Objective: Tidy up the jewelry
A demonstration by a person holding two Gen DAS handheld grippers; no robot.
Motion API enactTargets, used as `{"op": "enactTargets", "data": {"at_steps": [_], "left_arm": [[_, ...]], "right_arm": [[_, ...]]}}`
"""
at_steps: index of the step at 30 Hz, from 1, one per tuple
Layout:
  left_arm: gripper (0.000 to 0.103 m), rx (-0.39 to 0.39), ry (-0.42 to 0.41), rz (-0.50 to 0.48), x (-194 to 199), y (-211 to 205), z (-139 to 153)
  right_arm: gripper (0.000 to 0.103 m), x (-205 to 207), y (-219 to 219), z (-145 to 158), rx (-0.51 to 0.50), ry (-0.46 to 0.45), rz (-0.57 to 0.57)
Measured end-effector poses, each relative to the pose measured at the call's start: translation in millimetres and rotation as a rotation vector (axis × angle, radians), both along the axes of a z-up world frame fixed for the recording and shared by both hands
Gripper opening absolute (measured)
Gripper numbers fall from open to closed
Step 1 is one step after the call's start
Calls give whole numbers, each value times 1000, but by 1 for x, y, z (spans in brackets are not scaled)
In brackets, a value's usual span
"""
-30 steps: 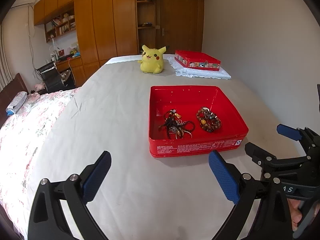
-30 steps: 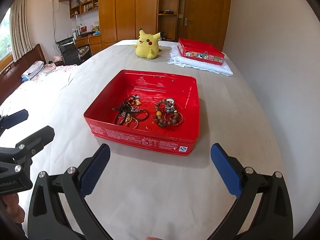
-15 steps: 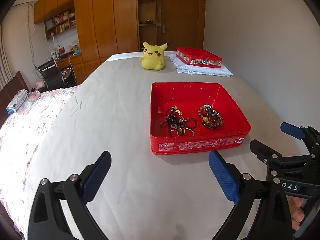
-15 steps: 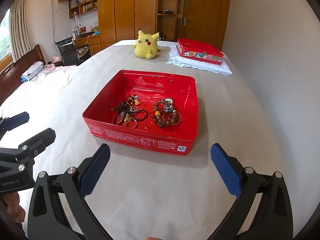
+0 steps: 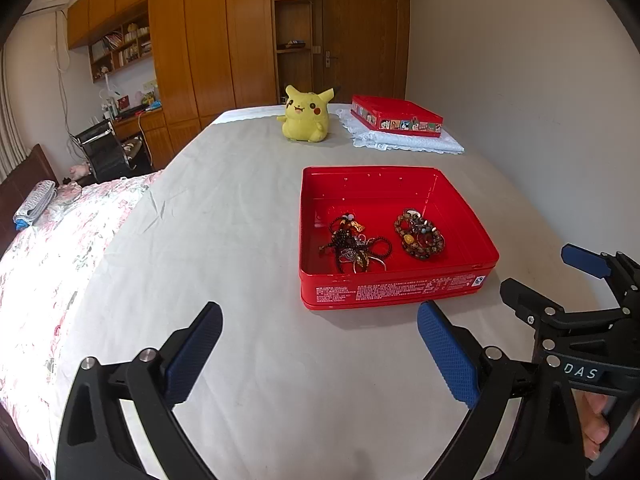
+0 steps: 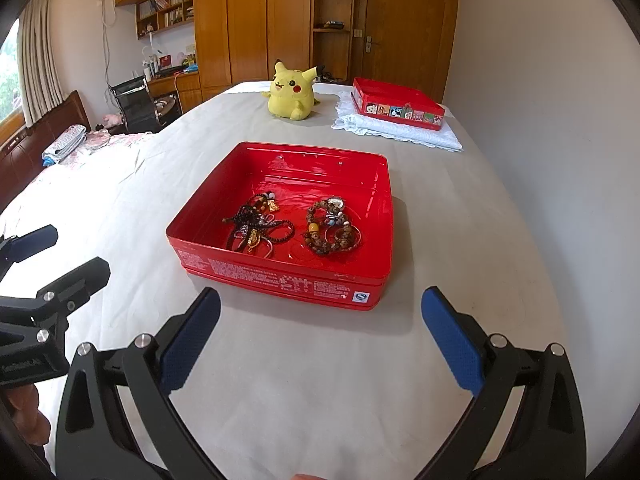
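An open red tin (image 5: pixel 392 292) (image 6: pixel 280 280) sits on the grey-sheeted bed. In it lie a tangle of dark bead strings with gold charms (image 5: pixel 354 246) (image 6: pixel 258 230) on the left and a coil of brown bead bracelets (image 5: pixel 420 236) (image 6: pixel 330 228) on the right. My left gripper (image 5: pixel 320 348) is open and empty, short of the tin's near wall. My right gripper (image 6: pixel 320 340) is open and empty, also in front of the tin. Each gripper shows at the other view's edge, the right one (image 5: pixel 548 280) and the left one (image 6: pixel 52 252).
A yellow Pikachu plush (image 5: pixel 306 120) (image 6: pixel 290 96) sits at the far end. A second red tin (image 5: pixel 396 120) (image 6: pixel 396 110) rests on a folded white cloth (image 5: pixel 404 142) beside the wall on the right. A floral quilt (image 5: pixel 44 248) covers the bed's left side.
Both grippers have shifted slightly; the tin sits a little lower and nearer in the left view. Both stay open and empty.
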State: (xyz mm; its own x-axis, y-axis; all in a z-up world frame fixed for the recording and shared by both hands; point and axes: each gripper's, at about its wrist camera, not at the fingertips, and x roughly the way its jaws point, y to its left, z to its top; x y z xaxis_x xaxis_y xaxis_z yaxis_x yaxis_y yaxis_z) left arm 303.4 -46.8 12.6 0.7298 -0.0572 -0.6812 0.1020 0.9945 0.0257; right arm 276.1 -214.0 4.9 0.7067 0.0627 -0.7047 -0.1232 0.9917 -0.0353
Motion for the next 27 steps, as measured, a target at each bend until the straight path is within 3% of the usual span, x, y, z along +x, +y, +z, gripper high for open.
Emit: {"op": "enactTargets", "data": {"at_steps": [27], "left_arm": [[98, -4, 7, 0, 0, 0, 0]], "right_arm": [[100, -2, -2, 2, 4, 2, -3]]}}
